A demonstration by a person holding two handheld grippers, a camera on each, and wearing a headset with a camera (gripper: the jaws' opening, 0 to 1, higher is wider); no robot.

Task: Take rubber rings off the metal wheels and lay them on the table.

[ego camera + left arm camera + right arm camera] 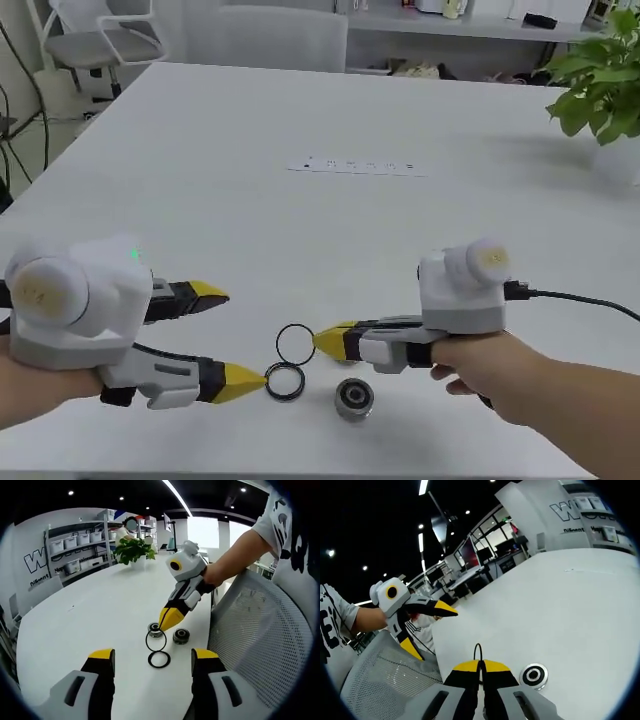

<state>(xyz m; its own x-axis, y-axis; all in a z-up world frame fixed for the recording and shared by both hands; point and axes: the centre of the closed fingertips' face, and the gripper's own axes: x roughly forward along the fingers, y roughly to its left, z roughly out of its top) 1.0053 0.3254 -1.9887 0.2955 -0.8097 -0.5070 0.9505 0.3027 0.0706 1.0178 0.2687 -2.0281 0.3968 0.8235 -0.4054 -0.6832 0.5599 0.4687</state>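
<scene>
Right gripper (322,341) lies low over the white table (300,200), its body covering most of one metal wheel (155,629), which seems to sit just behind its tips in the left gripper view; its jaws are pinched together on a thin rubber ring (478,652), only the upper arc clear there; left gripper (246,337) is spread wide, holding nothing; second wheel (353,396) sits near a loose ring (285,382), which lies flat on the table just beside the left gripper's lower tip.

Partly hidden items, listed by the right gripper (320,341)
Metal wheel (153,628): half covered by its tip. Rubber ring (478,650): one arc showing above its closed jaws.
</scene>
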